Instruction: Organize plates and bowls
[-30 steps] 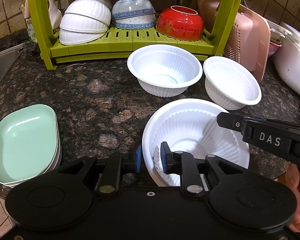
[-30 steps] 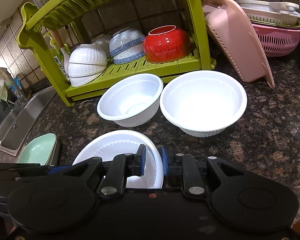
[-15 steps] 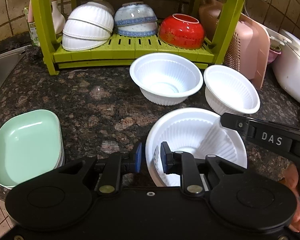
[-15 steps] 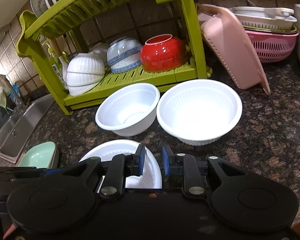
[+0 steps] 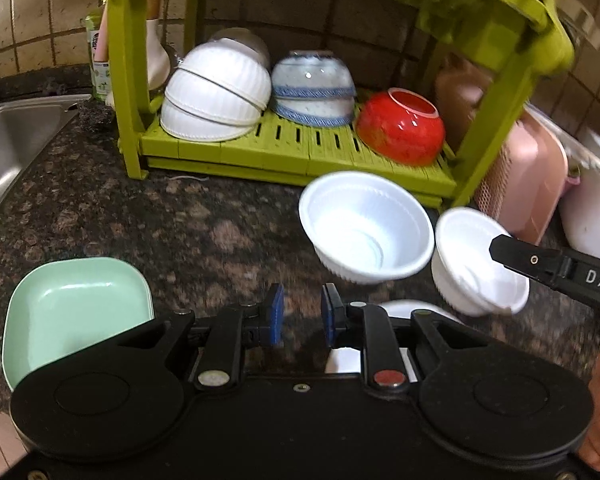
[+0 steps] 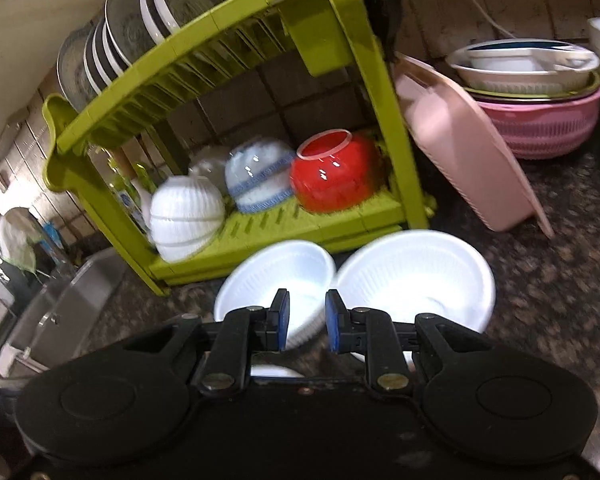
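Two white ribbed bowls stand upright side by side on the dark granite counter, one (image 5: 364,228) (image 6: 276,276) to the left of the other (image 5: 468,272) (image 6: 416,280). A wider white bowl shows only as a sliver (image 5: 404,308) (image 6: 276,370) under the gripper bodies. A stack of mint green plates (image 5: 72,312) lies at the near left. My left gripper (image 5: 302,314) is open above bare counter, nothing between its blue pads. My right gripper (image 6: 304,320) is open too, just short of the two bowls; its tip (image 5: 496,248) reaches over the right bowl.
A green dish rack (image 5: 300,148) (image 6: 204,60) stands at the back with upturned white, blue-rimmed and red bowls (image 5: 400,128) below and plates (image 6: 132,28) on top. The sink (image 5: 12,140) is at left. A pink board (image 6: 468,152) and stacked colanders (image 6: 540,120) are at right.
Both grippers, whose fingers straddled the wide white bowl's rim, have drawn back and tilted up; the bowl has dropped almost out of both views. The rack now fills more of each view.
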The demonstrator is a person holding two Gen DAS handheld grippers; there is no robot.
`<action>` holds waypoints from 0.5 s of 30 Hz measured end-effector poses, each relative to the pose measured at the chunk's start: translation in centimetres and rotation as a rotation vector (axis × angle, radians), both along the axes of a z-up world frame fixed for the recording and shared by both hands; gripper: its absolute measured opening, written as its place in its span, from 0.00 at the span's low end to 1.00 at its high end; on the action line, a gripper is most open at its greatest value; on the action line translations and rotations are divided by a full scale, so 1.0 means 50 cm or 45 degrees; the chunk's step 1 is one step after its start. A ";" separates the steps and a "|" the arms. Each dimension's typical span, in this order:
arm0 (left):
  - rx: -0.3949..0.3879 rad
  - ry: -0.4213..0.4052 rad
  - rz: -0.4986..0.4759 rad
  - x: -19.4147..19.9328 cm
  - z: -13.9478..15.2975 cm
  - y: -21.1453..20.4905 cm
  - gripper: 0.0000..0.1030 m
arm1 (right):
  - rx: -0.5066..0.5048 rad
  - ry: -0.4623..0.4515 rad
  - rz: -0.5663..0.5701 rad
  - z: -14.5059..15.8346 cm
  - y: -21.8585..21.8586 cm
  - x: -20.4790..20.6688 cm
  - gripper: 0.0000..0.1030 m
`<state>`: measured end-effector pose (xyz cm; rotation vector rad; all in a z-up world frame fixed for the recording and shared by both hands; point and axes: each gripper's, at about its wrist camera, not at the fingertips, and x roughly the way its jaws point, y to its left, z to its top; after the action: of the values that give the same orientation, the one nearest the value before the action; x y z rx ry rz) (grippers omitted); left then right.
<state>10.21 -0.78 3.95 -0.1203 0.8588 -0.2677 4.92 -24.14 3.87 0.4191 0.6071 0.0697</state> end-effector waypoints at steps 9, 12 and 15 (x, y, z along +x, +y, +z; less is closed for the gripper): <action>-0.071 0.045 0.039 0.081 -0.016 -0.006 0.28 | -0.074 0.002 0.054 0.001 0.019 0.107 0.22; -0.086 0.056 0.043 0.107 -0.022 -0.013 0.28 | -0.088 0.018 0.045 -0.015 0.018 0.142 0.22; -0.103 0.068 0.041 0.130 -0.029 -0.020 0.28 | -0.085 0.044 0.044 -0.031 0.019 0.171 0.22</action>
<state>16.70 -1.78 2.51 -0.2174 0.8982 -0.2700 13.49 -23.19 2.33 0.3457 0.6486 0.0748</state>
